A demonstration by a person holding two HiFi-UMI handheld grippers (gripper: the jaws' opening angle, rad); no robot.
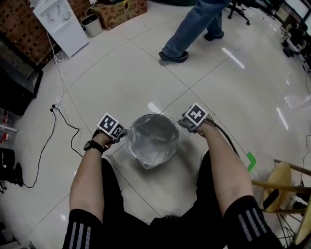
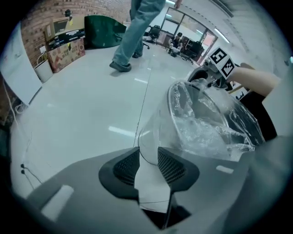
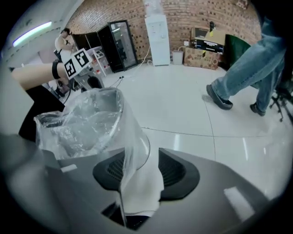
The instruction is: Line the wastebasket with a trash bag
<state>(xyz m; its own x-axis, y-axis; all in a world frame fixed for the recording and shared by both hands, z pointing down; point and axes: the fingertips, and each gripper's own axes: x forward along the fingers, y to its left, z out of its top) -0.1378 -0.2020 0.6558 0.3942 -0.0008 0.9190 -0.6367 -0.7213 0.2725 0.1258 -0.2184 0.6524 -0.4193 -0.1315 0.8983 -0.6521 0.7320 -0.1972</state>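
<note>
A round metal wastebasket [image 1: 167, 127] stands on the tiled floor between my two grippers. A clear trash bag [image 1: 151, 142] lines it, and its film is folded out over the rim. My left gripper [image 1: 122, 135] is at the rim's left side. In the left gripper view, a flap of the bag [image 2: 153, 137] hangs in the gap between the pads of that gripper [image 2: 148, 159], which stand apart. My right gripper [image 1: 184, 126] is at the rim's right side. Its jaws [image 3: 141, 161] stand wider, with loose bag film [image 3: 137, 151] between them.
A person in jeans [image 1: 194, 29] walks across the floor beyond the basket. A water dispenser [image 1: 60, 22], a small white bin [image 1: 91, 24] and a cardboard box [image 1: 119, 10] stand far left. A black cable [image 1: 53, 131] trails at left. A wooden stool [image 1: 282, 189] is near right.
</note>
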